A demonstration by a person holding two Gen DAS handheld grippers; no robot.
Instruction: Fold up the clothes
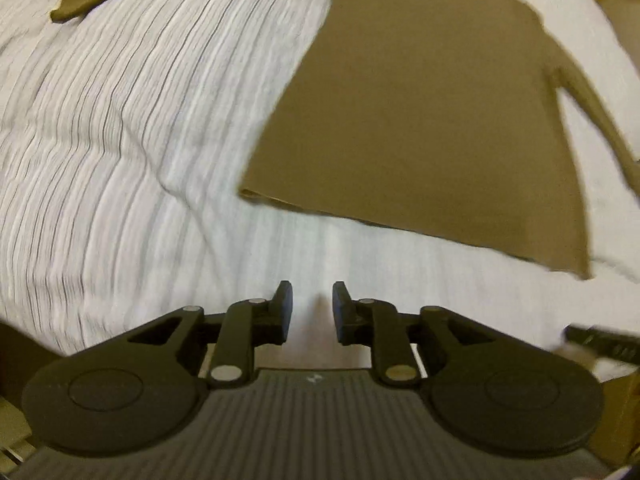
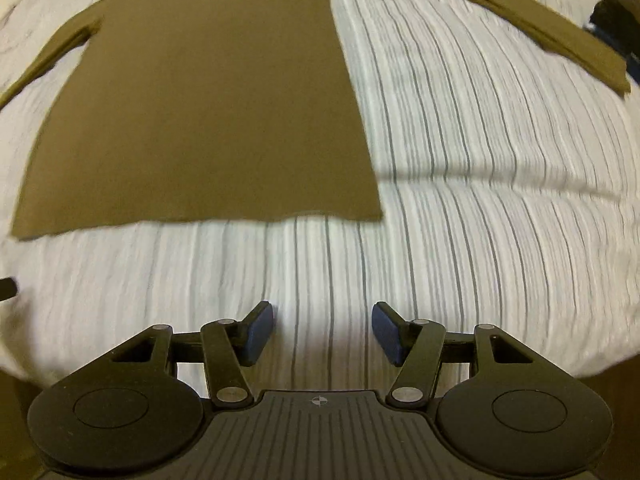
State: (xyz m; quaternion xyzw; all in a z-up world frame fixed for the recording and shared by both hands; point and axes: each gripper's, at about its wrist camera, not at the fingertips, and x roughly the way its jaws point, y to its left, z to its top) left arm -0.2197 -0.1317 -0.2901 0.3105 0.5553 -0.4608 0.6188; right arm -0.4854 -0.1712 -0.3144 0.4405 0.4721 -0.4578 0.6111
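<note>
An olive-brown long-sleeved shirt (image 1: pixel 420 112) lies flat on a white striped bedspread (image 1: pixel 120 140), sleeves spread out to both sides. In the left wrist view its hem runs across the middle right, and my left gripper (image 1: pixel 312 310) hovers just short of that hem, open and empty. In the right wrist view the shirt (image 2: pixel 208 100) fills the upper left, with one sleeve (image 2: pixel 520 20) stretching to the upper right. My right gripper (image 2: pixel 322 334) stands open over bare bedspread (image 2: pixel 480 200), below the hem's right corner, holding nothing.
The bedspread has a long crease (image 1: pixel 152 160) left of the shirt. The other gripper's dark tip (image 1: pixel 600 344) shows at the right edge of the left wrist view. Dark objects (image 2: pixel 616 8) sit beyond the bed at the upper right of the right wrist view.
</note>
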